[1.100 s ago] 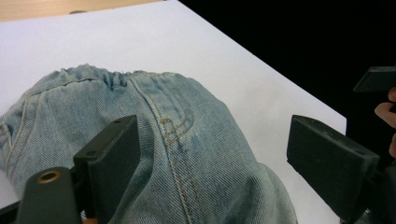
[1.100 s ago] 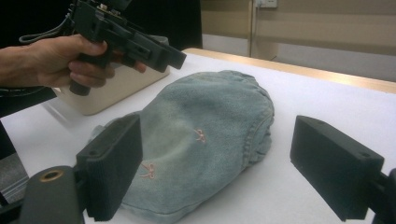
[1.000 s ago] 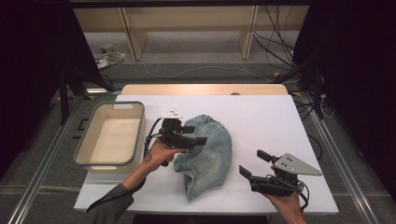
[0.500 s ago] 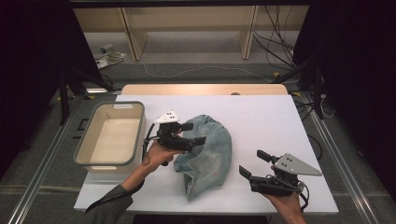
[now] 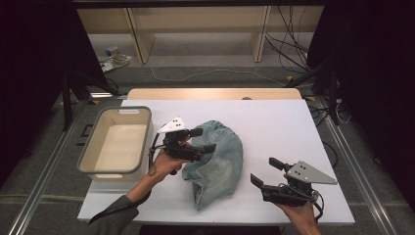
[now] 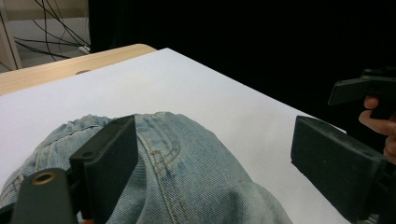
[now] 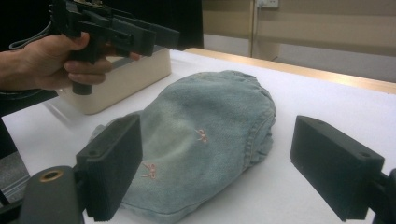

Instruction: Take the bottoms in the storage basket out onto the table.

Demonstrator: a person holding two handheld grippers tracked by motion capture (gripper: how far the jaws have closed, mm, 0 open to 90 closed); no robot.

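We have lifted our left gripper (image 5: 199, 140), jaws spread and empty, slightly above the denim garment (image 5: 218, 161) at table centre; our right gripper (image 5: 266, 172) waits open at four o'clock, so grasping seems next.

Crumpled light-blue denim garment (image 5: 215, 159) lies bunched mid-table, beside the tub.

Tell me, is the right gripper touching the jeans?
Apart. In the high view, bare white table lies between the right gripper and the jeans; its jaws stand open.
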